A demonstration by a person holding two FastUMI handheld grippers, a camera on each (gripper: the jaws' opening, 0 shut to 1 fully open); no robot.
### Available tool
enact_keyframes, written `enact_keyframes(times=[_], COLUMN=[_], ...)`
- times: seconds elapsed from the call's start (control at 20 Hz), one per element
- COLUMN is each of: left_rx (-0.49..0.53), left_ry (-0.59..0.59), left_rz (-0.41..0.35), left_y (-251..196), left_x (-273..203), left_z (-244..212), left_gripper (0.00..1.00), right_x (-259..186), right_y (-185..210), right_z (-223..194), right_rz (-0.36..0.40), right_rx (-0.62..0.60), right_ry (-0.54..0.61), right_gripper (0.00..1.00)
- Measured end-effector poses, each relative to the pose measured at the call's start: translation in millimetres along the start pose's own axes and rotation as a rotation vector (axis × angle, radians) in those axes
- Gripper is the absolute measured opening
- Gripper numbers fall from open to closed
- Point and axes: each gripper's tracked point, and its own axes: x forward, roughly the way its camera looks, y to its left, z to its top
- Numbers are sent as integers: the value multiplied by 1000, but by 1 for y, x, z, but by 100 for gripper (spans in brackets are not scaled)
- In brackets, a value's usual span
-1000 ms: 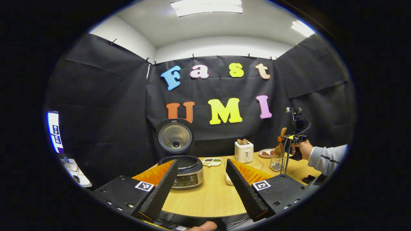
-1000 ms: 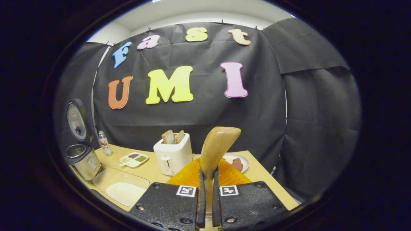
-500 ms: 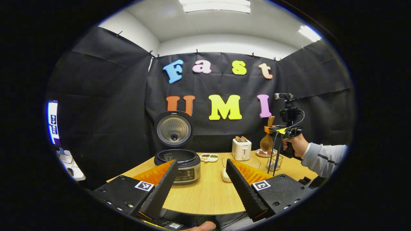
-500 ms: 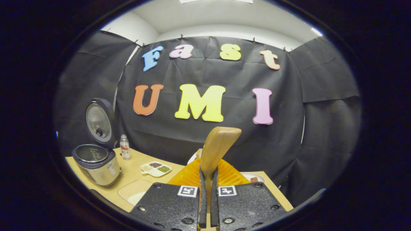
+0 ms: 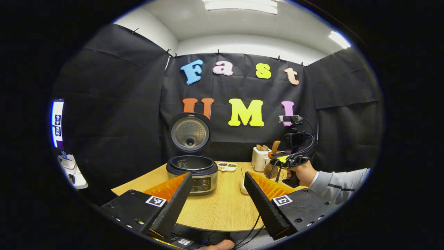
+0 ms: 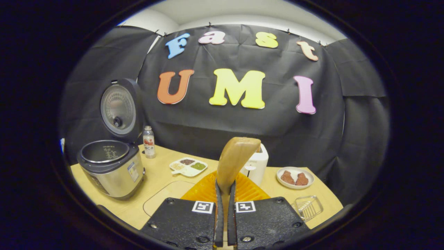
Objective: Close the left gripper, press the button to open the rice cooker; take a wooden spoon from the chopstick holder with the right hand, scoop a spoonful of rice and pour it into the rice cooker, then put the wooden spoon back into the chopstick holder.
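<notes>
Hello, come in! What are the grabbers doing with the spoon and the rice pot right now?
Right gripper shut on wooden spoon. Left gripper open, holding nothing. Rice cooker lid up, pot open. Nothing in the way.

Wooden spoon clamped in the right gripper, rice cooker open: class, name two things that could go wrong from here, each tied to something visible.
1. The right gripper pinches only the wooden spoon handle between its fingers, so the spoon may twist or slip when it digs into rice.
2. The rice cooker pot opening is small and its lid stands upright behind it; carried rice could spill on the table, or the spoon could knock the lid.
</notes>
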Motion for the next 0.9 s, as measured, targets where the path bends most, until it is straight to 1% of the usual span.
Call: enact_keyframes(times=[0.1, 0.2, 0.25, 0.35, 0.4, 0.45, 0.5, 0.6, 0.75, 0.8, 0.85, 0.9], left_rx=[-10, -12, -14, -26, -36, -46, -54, -57, -50, -48, -43, -37], left_ry=[6, 4, -2, 1, -1, 4, 15, 19, 15, 15, 18, 20], left_rz=[-7, 6, 18, 34, 34, 32, 29, 31, 24, 21, 18, 22], left_y=[-1, 3, 6, 9, 10, 9, 8, 10, 7, 6, 5, 5], left_x=[2, 3, 3, 4, 4, 5, 6, 6, 5, 6, 6, 8], left_z=[-3, -3, -1, -4, -4, -6, -10, -11, -11, -11, -12, -13], left_gripper=[96, 95, 95, 95, 95, 95, 95, 95, 95, 95, 94, 94], right_x=[8, 14, 12, 4, -1, -6, -9, -6, -2, 2, 6, 12], right_y=[-4, -14, -7, 24, 46, 59, 63, 61, 57, 44, 34, 29], right_z=[-16, -41, -50, -53, -54, -55, -55, -55, -58, -61, -66, -67], right_rz=[-40, -111, -102, -9, 70, 122, 144, 176, 247, 217, 197, 198], right_rx=[-4, 11, 63, 194, 259, 305, 335, 385, 540, 621, 721, 806], right_ry=[24, 80, 110, 150, 182, 215, 237, 260, 310, 326, 343, 367], right_gripper=[10, 10, 10, 10, 10, 10, 10, 10, 10, 7, 7, 10])
